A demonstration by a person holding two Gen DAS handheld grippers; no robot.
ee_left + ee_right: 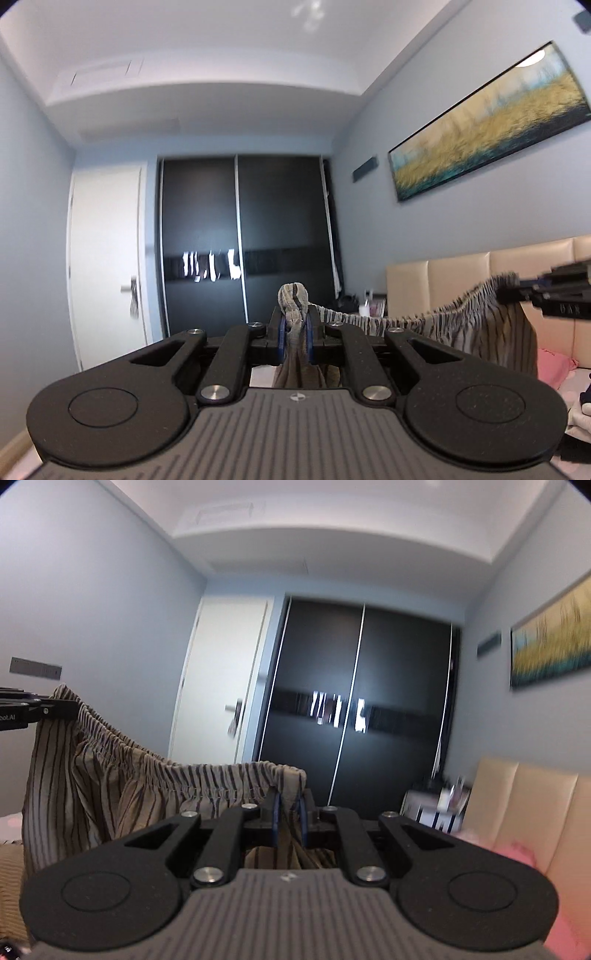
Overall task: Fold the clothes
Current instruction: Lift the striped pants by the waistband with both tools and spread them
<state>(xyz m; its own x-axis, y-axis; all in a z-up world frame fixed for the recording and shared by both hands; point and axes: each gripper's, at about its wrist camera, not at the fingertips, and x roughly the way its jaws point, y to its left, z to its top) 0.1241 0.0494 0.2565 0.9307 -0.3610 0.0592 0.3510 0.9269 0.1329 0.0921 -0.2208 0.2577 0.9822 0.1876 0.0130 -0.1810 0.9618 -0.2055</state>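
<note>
A brown garment with dark stripes and a gathered elastic waistband (461, 314) hangs in the air, stretched between both grippers. In the left wrist view my left gripper (294, 334) is shut on one bunched end of the waistband, which sticks up above the fingers. Off to the right, my right gripper (517, 291) pinches the other end. In the right wrist view my right gripper (288, 819) is shut on the striped garment (110, 775). The waistband sags leftward to my left gripper (70, 706). Cloth droops below both grippers. Both point level across the room.
A dark sliding-door wardrobe (240, 240) stands straight ahead, with a white door (107, 258) to its left. A beige padded headboard (461, 273) and pink bedding (554, 365) lie at the right, below a framed painting (491, 125). A cluttered nightstand (436, 805) stands by the headboard.
</note>
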